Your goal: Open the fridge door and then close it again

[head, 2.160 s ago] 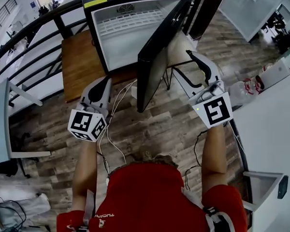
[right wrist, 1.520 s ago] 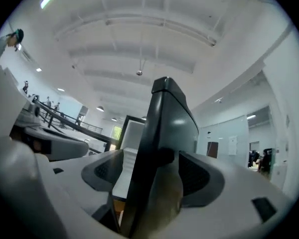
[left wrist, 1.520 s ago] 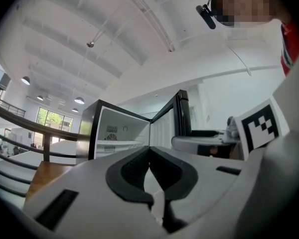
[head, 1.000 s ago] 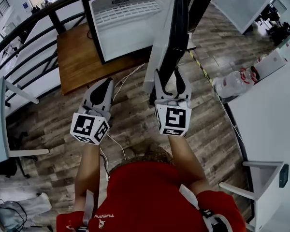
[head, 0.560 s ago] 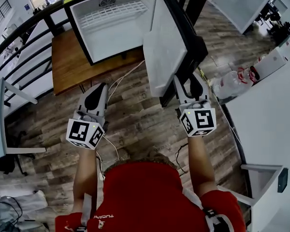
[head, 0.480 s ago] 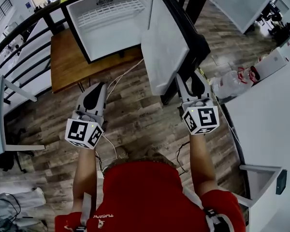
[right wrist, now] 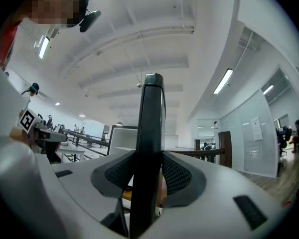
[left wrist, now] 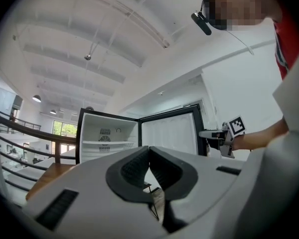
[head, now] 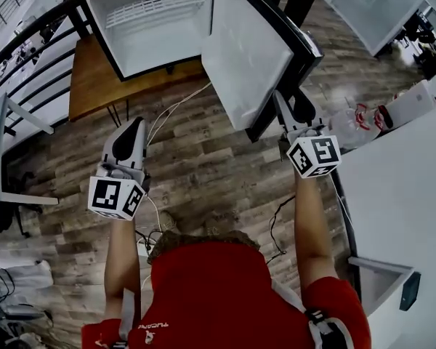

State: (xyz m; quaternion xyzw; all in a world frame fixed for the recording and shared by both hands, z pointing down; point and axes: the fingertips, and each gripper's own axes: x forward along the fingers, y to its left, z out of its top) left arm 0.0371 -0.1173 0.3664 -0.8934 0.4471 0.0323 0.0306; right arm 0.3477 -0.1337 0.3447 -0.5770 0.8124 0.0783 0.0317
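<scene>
The black fridge (head: 142,27) stands on a low wooden table with its white inside showing. Its door (head: 247,57) hangs wide open, swung out to the right. My right gripper (head: 293,110) is at the door's free edge; in the right gripper view the dark door edge (right wrist: 152,113) runs upright between the jaws, which have just been closing and now press on it from both sides. My left gripper (head: 131,127) hangs over the floor in front of the fridge, shut and empty. The left gripper view shows the fridge (left wrist: 107,133), the door (left wrist: 169,133) and the right gripper (left wrist: 215,133).
The wooden table (head: 94,89) carries the fridge. White cables (head: 167,113) trail over the plank floor. A white tabletop (head: 407,195) fills the right side, with a plastic bag (head: 360,116) beside it. A black railing (head: 29,46) runs at the left.
The door has swung further open to the right. My right gripper went right with the door's edge. My left gripper drifted a little to the left.
</scene>
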